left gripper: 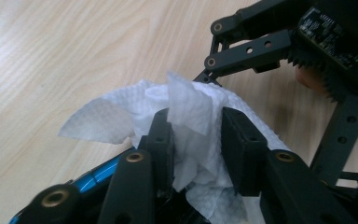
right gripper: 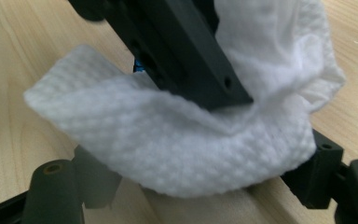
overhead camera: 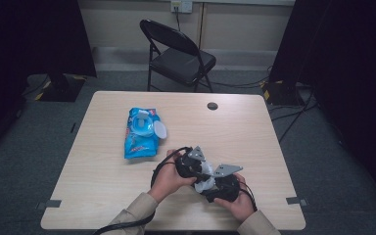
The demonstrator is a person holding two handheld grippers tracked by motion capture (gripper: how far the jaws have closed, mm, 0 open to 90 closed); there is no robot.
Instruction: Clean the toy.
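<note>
Both grippers (overhead camera: 205, 177) meet low over the table, jaws pinching one white wipe (left gripper: 186, 107).

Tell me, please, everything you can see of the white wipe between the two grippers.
The wipe is a white, dimpled, cloth-like sheet, crumpled and folded, held just above the table near its front edge. It bunches between the left gripper jaws, one loose corner sticking out sideways. The right gripper meets it too, where it sags in a thick fold.
</note>
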